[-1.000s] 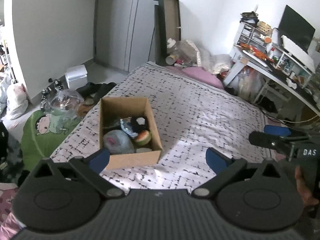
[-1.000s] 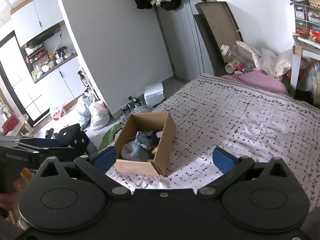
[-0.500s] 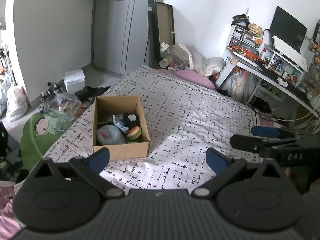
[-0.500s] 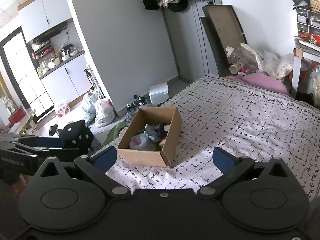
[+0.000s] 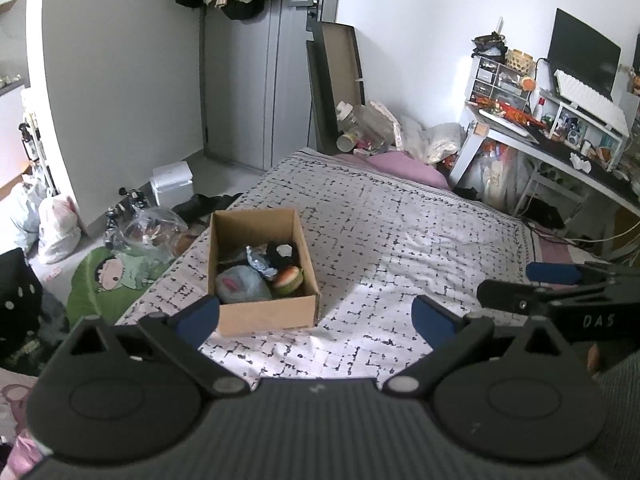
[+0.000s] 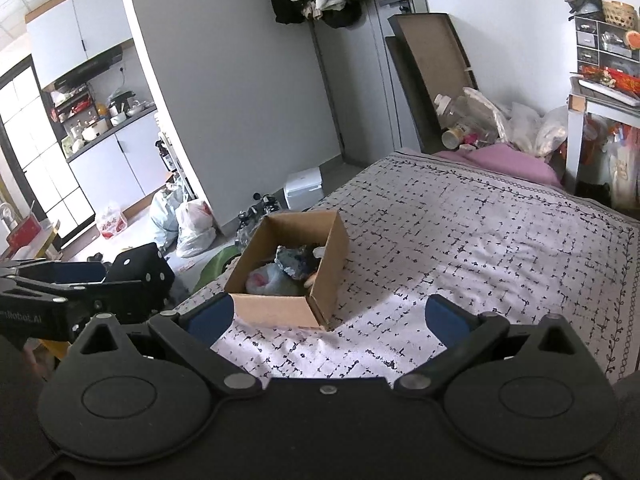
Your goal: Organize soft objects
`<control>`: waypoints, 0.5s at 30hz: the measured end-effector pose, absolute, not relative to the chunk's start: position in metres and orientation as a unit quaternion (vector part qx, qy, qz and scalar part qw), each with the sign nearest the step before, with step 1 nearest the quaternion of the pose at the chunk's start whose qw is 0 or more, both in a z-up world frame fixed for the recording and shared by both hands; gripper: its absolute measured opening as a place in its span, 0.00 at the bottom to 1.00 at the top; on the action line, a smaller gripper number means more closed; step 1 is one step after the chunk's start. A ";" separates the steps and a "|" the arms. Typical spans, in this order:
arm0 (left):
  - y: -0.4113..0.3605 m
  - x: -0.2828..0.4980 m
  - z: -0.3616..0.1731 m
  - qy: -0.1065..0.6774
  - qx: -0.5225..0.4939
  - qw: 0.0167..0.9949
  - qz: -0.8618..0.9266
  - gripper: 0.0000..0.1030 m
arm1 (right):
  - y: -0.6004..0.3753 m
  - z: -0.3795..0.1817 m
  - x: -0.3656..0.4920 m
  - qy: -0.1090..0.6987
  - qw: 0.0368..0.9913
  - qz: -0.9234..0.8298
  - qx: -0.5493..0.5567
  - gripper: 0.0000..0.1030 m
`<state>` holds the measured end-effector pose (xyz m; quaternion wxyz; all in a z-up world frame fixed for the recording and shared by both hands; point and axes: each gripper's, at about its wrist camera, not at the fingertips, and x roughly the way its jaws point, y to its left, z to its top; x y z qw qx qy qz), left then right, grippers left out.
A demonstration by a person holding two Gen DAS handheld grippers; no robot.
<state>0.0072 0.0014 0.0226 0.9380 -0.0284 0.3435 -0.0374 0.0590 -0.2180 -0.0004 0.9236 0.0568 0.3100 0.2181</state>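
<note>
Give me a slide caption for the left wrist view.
Open left gripper faces a cardboard box of soft toys on the patterned bed, right gripper alongside.

Both wrist cameras look down from well back at the open brown cardboard box [image 5: 262, 270] [image 6: 290, 272], the left view from its short end, the right from a corner; both share it.
</note>
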 end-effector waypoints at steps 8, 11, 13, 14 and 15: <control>0.001 0.008 0.021 0.346 -0.028 0.938 -0.029 0.99 | -0.217 0.003 0.059 0.296 0.931 0.211 0.044 1.00; 0.001 0.008 0.021 0.346 -0.028 0.938 -0.029 0.99 | -0.218 0.002 0.060 0.297 0.930 0.210 0.043 1.00; 0.001 0.008 0.021 0.346 -0.028 0.937 -0.028 0.99 | -0.219 0.002 0.061 0.297 0.931 0.209 0.042 1.00; 0.000 0.008 0.021 0.346 -0.028 0.937 -0.028 0.99 | -0.218 0.002 0.061 0.296 0.931 0.209 0.042 1.00; 0.001 0.008 0.021 0.346 -0.028 0.937 -0.028 0.99 | -0.218 0.002 0.061 0.296 0.931 0.210 0.041 1.00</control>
